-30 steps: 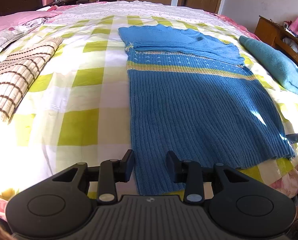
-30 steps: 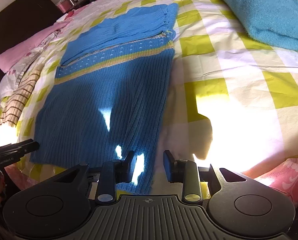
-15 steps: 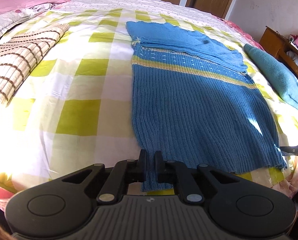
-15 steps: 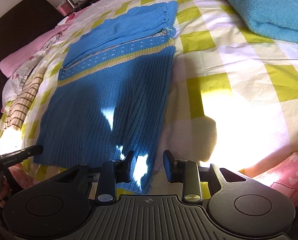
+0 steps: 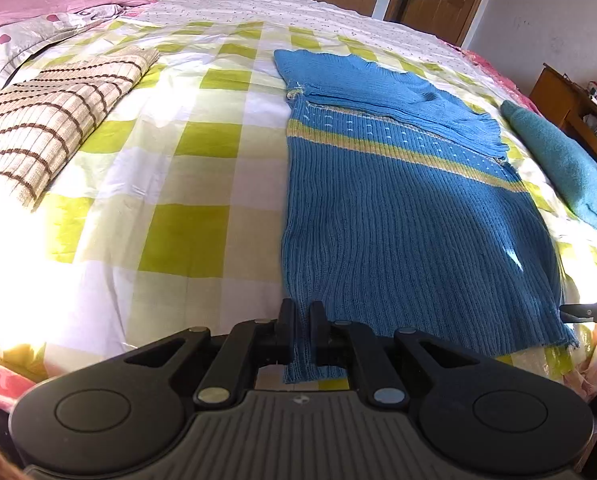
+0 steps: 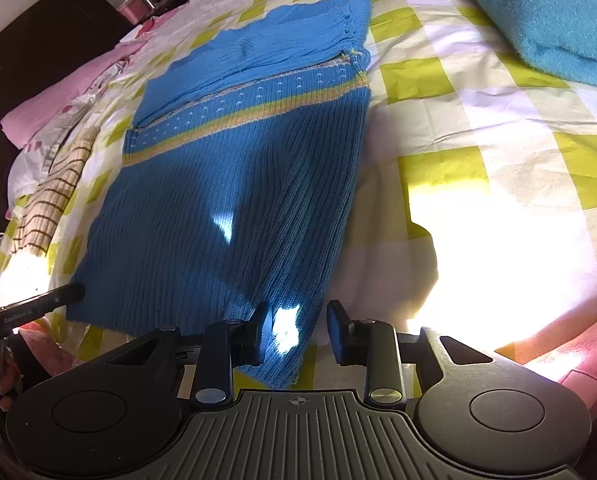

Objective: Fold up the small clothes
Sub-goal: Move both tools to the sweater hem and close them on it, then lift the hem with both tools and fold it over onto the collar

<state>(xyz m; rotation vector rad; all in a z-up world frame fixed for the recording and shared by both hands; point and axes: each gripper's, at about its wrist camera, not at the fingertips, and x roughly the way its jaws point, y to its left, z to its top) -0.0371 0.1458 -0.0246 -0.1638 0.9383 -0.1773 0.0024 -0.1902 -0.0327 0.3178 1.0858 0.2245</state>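
A blue ribbed sweater (image 5: 398,220) (image 6: 226,168) with a yellow stripe lies flat on the green-checked bed sheet (image 5: 186,240), its sleeves folded across the chest. My left gripper (image 5: 300,320) is shut on the hem's left corner; it shows as a black tip (image 6: 38,304) in the right wrist view. At the hem's other corner, my right gripper (image 6: 300,328) has its jaws closing. The knit lies between them against the left finger (image 6: 264,326), while the right finger stands apart from it. That gripper's tip (image 5: 590,312) shows at the sweater's right edge in the left wrist view.
A beige and brown checked cloth (image 5: 50,120) (image 6: 50,200) lies folded left of the sweater. A teal folded garment (image 5: 558,164) (image 6: 538,12) lies to its right. Pink pillows (image 5: 38,0) are at the back left, and a wooden side table (image 5: 570,96) stands beyond the bed's right edge.
My left gripper's jaws, apart a second ago, have come together on the sweater's hem corner. The right gripper's jaws have narrowed slightly around the other corner without shifting place.
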